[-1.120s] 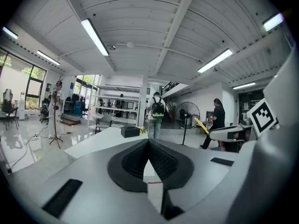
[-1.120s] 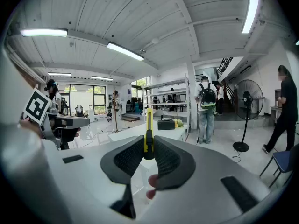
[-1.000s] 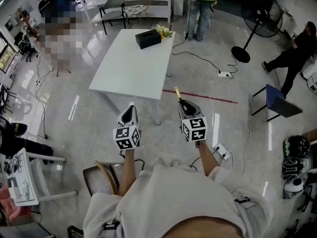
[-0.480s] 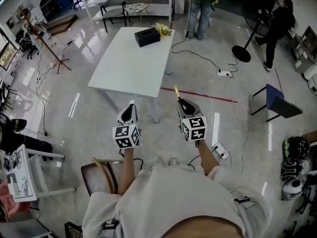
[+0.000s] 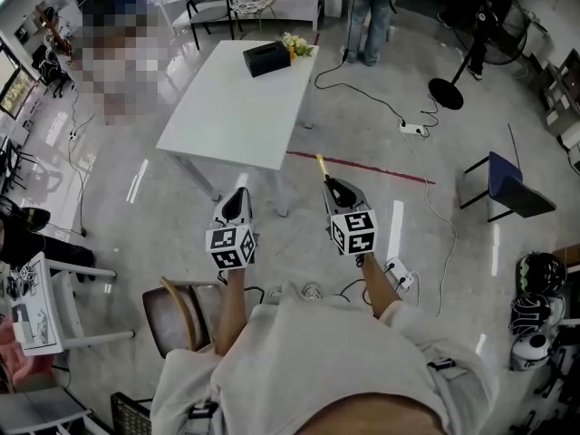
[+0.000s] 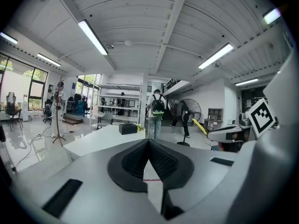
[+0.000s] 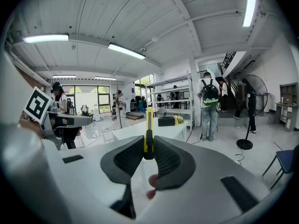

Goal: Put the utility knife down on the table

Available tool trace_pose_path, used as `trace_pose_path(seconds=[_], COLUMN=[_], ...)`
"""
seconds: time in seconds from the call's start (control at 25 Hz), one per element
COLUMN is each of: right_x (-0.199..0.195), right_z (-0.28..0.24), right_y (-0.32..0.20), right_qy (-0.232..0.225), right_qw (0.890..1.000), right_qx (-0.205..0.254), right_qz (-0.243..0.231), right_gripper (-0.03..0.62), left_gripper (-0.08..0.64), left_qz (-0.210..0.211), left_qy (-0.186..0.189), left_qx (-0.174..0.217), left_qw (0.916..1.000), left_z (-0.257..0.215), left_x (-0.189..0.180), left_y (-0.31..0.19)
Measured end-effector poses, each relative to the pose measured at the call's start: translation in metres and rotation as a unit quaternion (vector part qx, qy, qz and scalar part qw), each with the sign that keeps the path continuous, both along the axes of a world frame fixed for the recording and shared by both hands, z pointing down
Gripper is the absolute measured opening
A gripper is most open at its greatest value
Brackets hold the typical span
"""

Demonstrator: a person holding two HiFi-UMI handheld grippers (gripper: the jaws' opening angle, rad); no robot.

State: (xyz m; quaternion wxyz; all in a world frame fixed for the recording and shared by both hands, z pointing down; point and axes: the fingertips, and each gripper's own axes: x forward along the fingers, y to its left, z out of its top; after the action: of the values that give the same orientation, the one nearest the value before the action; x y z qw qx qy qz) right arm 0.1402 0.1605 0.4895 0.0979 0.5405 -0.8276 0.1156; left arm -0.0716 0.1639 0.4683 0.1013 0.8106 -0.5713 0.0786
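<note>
A yellow utility knife (image 7: 148, 134) sticks out forward from between the pads of my right gripper (image 5: 333, 186), which is shut on it; in the head view the utility knife (image 5: 321, 165) points toward the white table (image 5: 227, 116). My left gripper (image 5: 237, 205) is shut with nothing between its pads (image 6: 161, 160). Both grippers hang over the shiny floor, short of the table's near edge. On the table's far end sit a black tissue box (image 5: 265, 59) and a small bunch of flowers (image 5: 297, 45).
A wooden chair (image 5: 177, 314) stands at my lower left. A power strip (image 5: 401, 276) and cables lie on the floor to the right, near a blue chair (image 5: 507, 188) and a standing fan (image 5: 462, 71). A person (image 5: 372, 12) stands beyond the table.
Both grippers have drifted slightly forward toward the table, and the view has shifted with my walk. The knife stays gripped in the right gripper.
</note>
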Motion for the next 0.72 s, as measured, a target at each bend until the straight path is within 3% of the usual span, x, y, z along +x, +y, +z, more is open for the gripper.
trace_pose_path(seconds=[0.72], right_x=[0.006], right_z=[0.018], right_y=[-0.027], right_qy=[-0.002], right_qw=[1.0], right_qx=[-0.007], right_qz=[-0.014], right_gripper=[0.083], left_gripper=[0.018], left_qz=[-0.005], left_qy=[0.001], left_qx=[-0.007], left_qw=[1.0], left_z=[0.017], left_x=[0.014], left_y=[-0.027])
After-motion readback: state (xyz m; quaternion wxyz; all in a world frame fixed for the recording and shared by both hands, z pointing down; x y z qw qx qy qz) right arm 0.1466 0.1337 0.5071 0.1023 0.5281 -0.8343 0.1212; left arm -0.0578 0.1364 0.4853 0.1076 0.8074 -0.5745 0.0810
